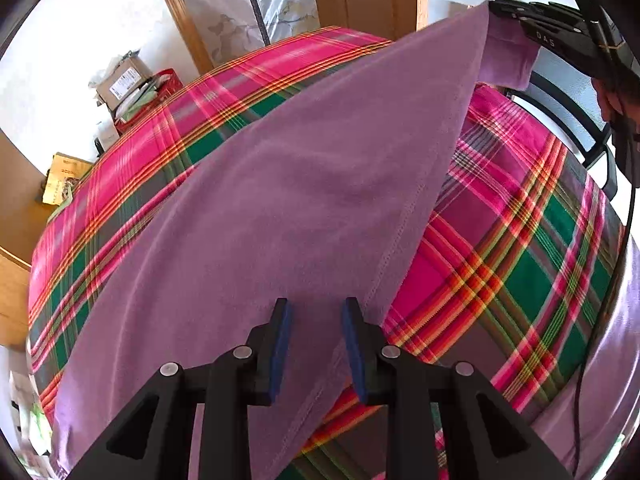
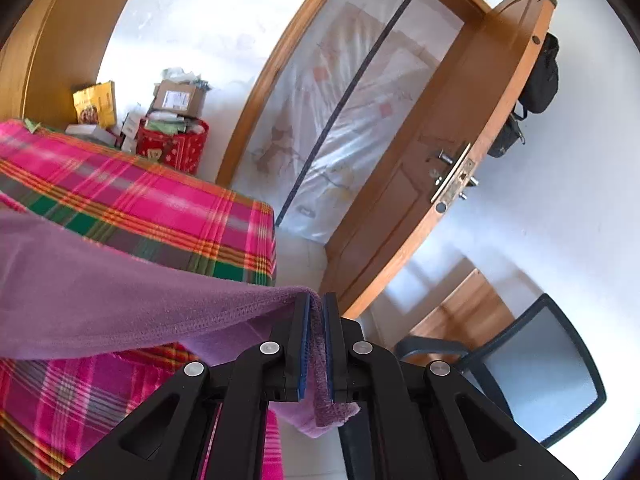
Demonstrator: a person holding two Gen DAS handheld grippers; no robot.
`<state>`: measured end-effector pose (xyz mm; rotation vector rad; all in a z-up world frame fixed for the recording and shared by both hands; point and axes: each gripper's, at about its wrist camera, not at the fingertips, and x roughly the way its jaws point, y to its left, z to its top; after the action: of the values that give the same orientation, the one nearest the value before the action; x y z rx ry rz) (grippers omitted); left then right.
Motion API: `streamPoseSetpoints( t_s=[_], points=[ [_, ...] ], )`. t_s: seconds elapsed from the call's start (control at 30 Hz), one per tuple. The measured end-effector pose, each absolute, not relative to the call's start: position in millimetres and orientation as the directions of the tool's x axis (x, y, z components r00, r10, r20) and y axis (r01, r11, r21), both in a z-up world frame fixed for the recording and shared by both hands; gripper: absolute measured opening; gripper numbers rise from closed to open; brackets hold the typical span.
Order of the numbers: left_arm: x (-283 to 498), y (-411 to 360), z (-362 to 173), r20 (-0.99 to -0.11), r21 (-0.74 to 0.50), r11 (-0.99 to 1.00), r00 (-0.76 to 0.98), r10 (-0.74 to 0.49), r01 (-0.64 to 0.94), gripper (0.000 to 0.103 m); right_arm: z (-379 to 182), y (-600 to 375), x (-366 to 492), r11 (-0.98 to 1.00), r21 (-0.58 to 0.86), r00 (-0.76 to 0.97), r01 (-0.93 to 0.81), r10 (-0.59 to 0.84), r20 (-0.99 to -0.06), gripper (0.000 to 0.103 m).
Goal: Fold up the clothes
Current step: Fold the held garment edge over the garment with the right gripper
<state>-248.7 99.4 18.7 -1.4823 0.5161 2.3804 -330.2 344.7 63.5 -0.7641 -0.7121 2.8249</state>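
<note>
A purple garment (image 1: 304, 184) lies across the pink, green and orange plaid bed cover (image 1: 520, 280). One corner of it is raised off the bed toward the upper right. My right gripper (image 2: 317, 300) is shut on that corner, and the stitched hem (image 2: 320, 344) shows pinched between its blue pads. In the left wrist view the right gripper (image 1: 496, 8) shows at the top right with the cloth hanging taut from it. My left gripper (image 1: 316, 308) points down over the near part of the garment, beside its stitched edge. Its jaws stand open with nothing pinched between them.
Cardboard boxes (image 2: 178, 98) and a red bag (image 2: 176, 144) are stacked beyond the bed's far side. A wooden door (image 2: 440, 168) stands ajar by a curtained doorway (image 2: 352, 120). A mesh office chair (image 2: 532, 372) is on the right, by the bed's corner.
</note>
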Motion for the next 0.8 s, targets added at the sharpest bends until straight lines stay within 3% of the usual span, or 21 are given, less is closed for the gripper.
streamPoseSetpoints(
  t_s=[0.17, 0.37, 0.47, 0.8],
  points=[
    [-247, 103, 17, -0.896, 0.161, -0.887, -0.441, 0.053, -0.433, 0.027, 43, 347, -328, -0.825, -0.564, -0.863, 0.013, 0.276, -0.424, 0.007],
    [-269, 82, 16, -0.932, -0.059, -0.917, -0.308, 0.193, -0.395, 0.025, 17, 366, -287, -0.83, -0.551, -0.852, 0.082, 0.229, -0.471, 0.007],
    [-272, 73, 18, -0.933, -0.114, -0.92, -0.278, 0.229, -0.375, 0.025, 9, 362, -257, -0.834, -0.53, -0.848, 0.153, 0.165, -0.504, 0.007],
    [-269, 80, 20, -0.939, -0.088, -0.924, -0.278, 0.202, -0.373, 0.026, 4, 366, -223, -0.892, -0.245, -0.697, 0.381, -0.103, -0.709, 0.007]
  ],
)
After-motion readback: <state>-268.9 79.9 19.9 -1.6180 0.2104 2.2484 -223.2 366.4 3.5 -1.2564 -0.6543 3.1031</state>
